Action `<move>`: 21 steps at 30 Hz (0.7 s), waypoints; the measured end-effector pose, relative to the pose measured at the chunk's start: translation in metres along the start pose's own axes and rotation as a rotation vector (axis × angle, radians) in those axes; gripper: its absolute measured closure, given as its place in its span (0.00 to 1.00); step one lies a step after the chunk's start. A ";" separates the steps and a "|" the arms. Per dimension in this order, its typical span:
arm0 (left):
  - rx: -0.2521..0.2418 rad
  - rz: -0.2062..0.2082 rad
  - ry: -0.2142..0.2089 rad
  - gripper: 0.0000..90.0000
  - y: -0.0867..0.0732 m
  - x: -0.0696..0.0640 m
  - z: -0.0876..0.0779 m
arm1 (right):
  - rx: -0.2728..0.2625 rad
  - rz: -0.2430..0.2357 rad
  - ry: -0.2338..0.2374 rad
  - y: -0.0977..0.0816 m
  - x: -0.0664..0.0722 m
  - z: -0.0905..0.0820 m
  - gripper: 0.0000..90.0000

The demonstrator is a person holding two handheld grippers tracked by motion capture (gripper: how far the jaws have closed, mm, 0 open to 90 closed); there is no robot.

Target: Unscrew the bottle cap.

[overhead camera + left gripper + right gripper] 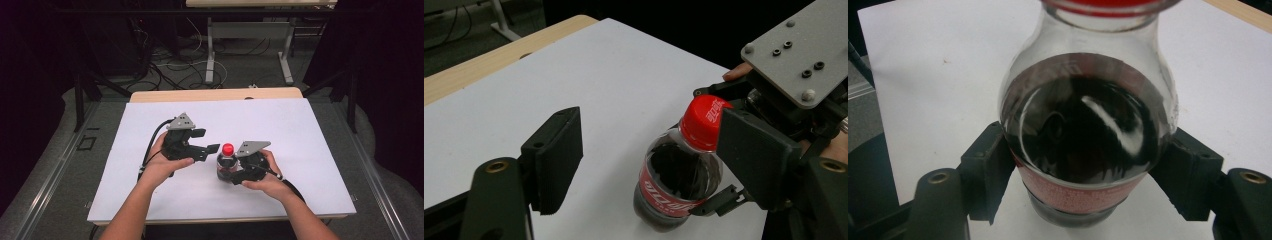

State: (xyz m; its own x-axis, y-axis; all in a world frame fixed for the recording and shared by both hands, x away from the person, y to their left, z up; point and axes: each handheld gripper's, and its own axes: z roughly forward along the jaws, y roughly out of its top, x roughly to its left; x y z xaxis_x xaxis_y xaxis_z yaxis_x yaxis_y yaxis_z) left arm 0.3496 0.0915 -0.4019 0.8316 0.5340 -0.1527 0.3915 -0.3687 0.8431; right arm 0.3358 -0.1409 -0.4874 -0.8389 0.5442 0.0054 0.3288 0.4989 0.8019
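White sheeting covers the table (300, 150), whose wooden edge shows at the far side; beyond lie a dark floor, loose cables (175, 65) and the metal legs of another table (210, 55). On the sheet stands a small cola bottle (226, 167), upright, dark drink inside. The right gripper (235, 172) clamps its body at the red label, and that grip hides the bottle's lower right side in the high view. The left gripper (210, 142) hovers just beside the red cap (704, 120), jaws parted with nothing between them.
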 end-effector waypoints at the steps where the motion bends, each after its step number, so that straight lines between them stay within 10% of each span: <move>1: 0.012 -0.002 -0.019 0.32 0.001 -0.001 0.000 | -0.003 0.004 0.005 0.000 0.000 0.001 0.33; 21: 0.098 0.031 -0.187 0.54 0.006 -0.010 0.021 | -0.001 -0.023 0.093 -0.001 0.010 0.006 0.33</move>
State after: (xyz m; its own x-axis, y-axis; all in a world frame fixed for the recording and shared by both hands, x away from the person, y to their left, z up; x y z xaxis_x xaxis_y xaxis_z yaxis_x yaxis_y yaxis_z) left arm 0.3523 0.0676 -0.4061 0.8986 0.3746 -0.2284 0.3939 -0.4596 0.7960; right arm 0.3298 -0.1319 -0.4917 -0.8830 0.4674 0.0423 0.3086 0.5102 0.8028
